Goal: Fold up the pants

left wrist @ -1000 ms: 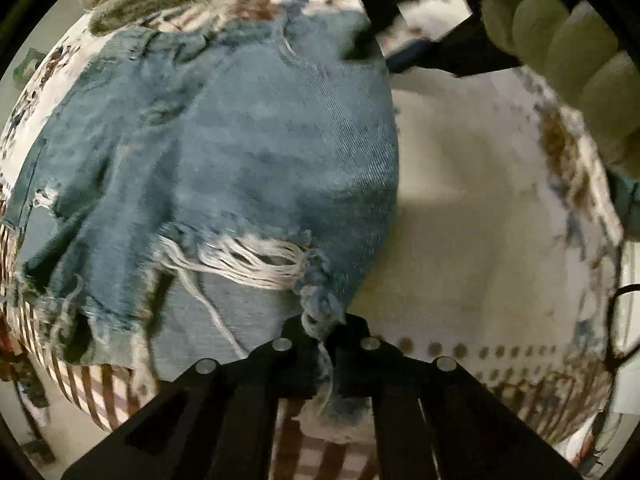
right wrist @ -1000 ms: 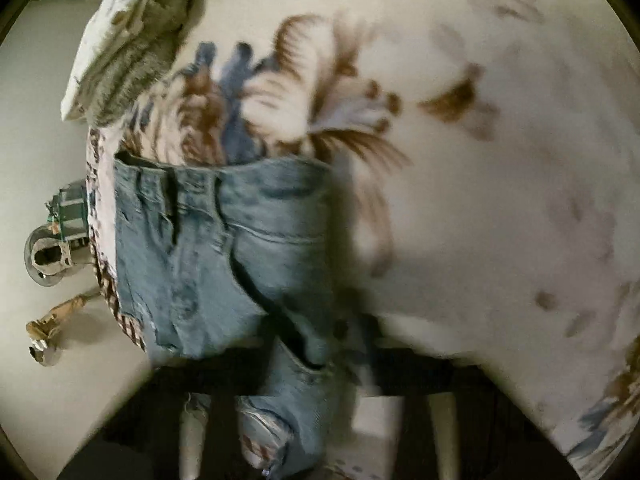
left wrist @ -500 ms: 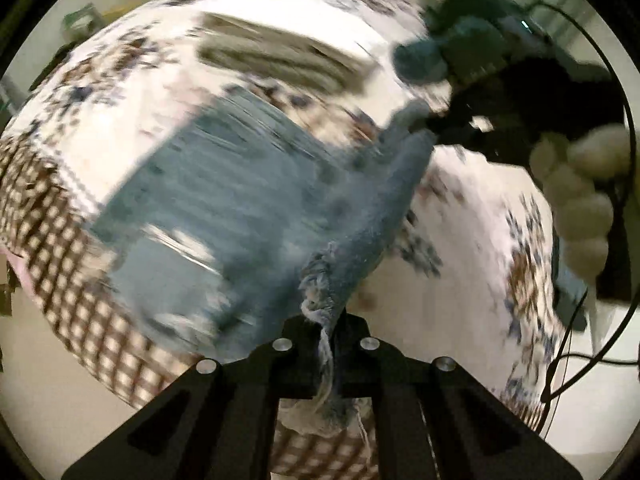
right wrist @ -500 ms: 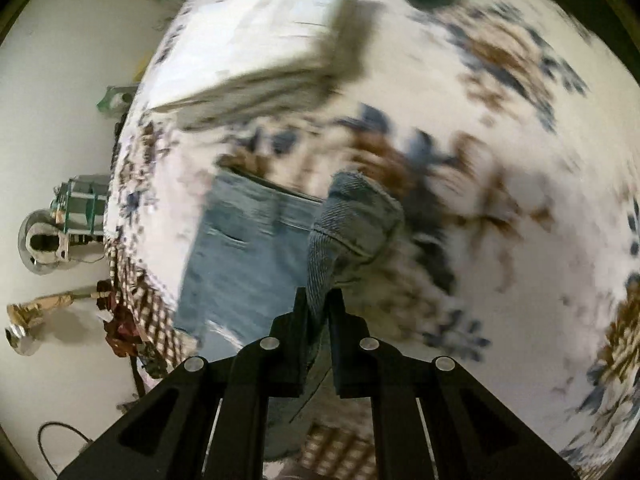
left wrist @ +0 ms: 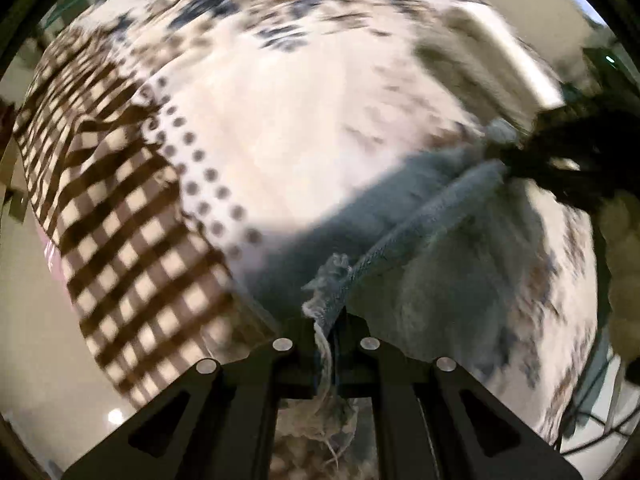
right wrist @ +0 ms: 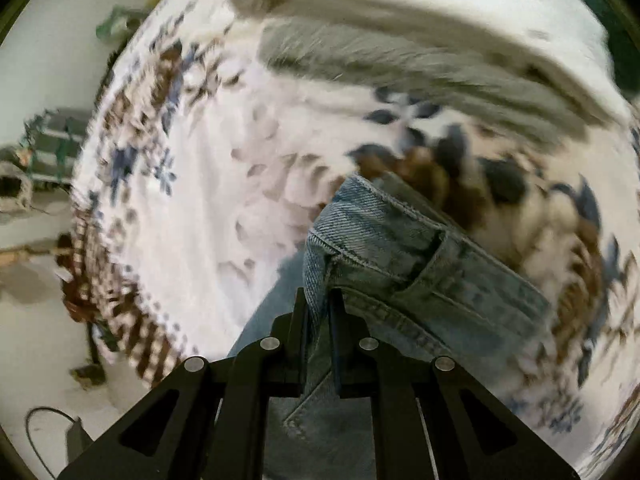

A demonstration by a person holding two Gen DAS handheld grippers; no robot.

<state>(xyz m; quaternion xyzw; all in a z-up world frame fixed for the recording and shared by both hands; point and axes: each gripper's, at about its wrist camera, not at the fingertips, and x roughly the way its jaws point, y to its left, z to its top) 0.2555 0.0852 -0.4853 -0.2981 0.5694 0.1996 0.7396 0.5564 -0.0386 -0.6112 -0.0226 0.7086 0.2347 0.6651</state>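
Lifted since a second ago, the frayed, limp blue denim pants [left wrist: 404, 236] hang off the floral bedspread [left wrist: 280, 120]; my left tongs [left wrist: 329, 322] pinch the hem, my right tongs [right wrist: 320, 300] the stiffer waistband.

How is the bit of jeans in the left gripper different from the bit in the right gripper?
The left gripper pinches a frayed, ragged hem of the jeans, with loose white threads. The right gripper pinches a neat stitched waistband with a belt loop. Both grippers are shut on the same blue denim.
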